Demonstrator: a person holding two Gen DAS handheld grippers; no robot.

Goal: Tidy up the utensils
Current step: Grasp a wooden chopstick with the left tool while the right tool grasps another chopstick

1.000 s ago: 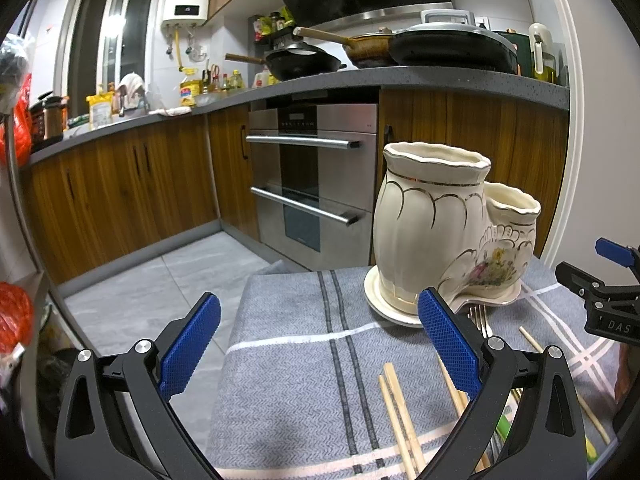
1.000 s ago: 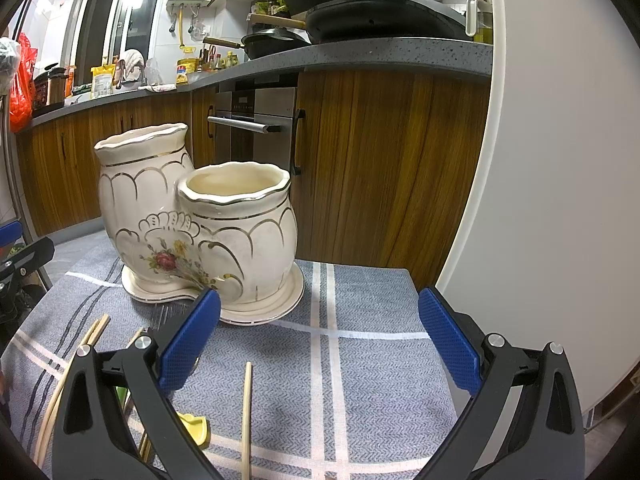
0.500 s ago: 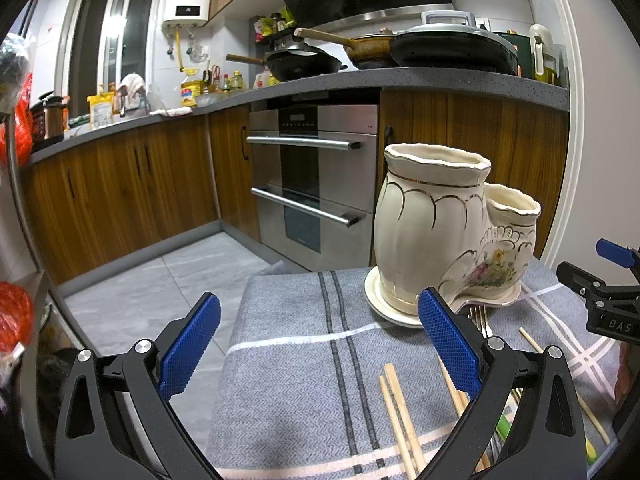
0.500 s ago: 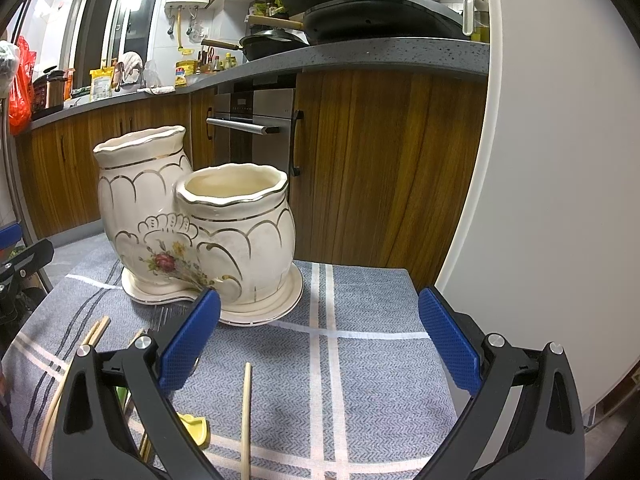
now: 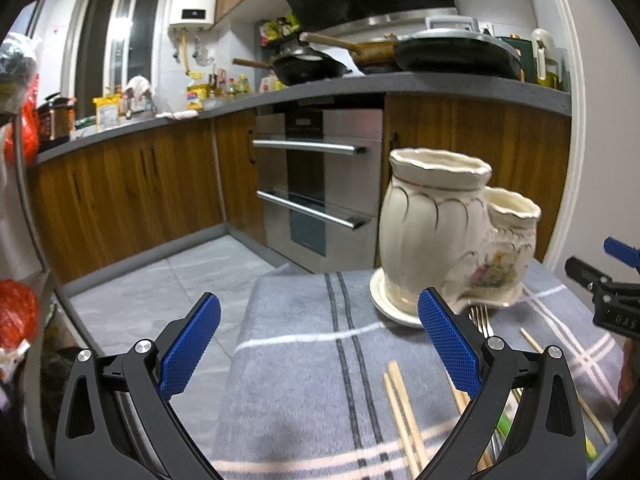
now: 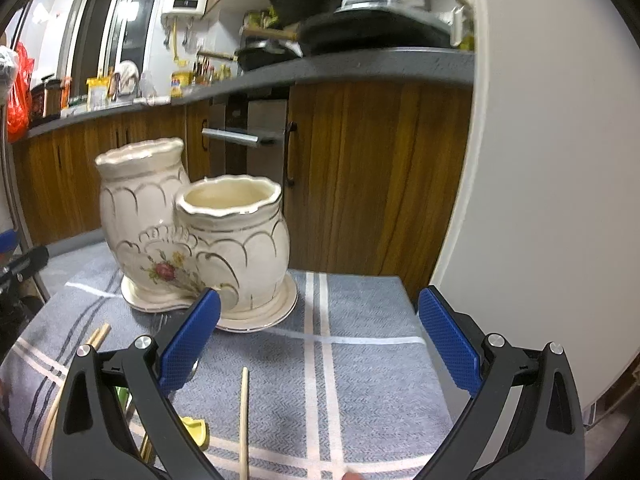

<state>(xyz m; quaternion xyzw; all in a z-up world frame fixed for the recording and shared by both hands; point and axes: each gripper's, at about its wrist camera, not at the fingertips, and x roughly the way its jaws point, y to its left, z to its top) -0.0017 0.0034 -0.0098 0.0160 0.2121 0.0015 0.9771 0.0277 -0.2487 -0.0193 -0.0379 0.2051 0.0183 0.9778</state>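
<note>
A cream ceramic double-pot utensil holder stands on its saucer on a grey striped cloth; it also shows in the right wrist view. Wooden chopsticks and a metal fork lie loose on the cloth in front of it. A single chopstick and a yellow-handled utensil lie near the right gripper. My left gripper is open and empty, left of the holder. My right gripper is open and empty, in front and right of the holder.
The cloth-covered table ends at its left edge above a tiled floor. Wooden cabinets and an oven stand behind. A white wall is close on the right. The right gripper's tip shows at the left view's right edge.
Both views have shifted slightly: the holder sits a little further right in each. Both grippers stay open and empty.
</note>
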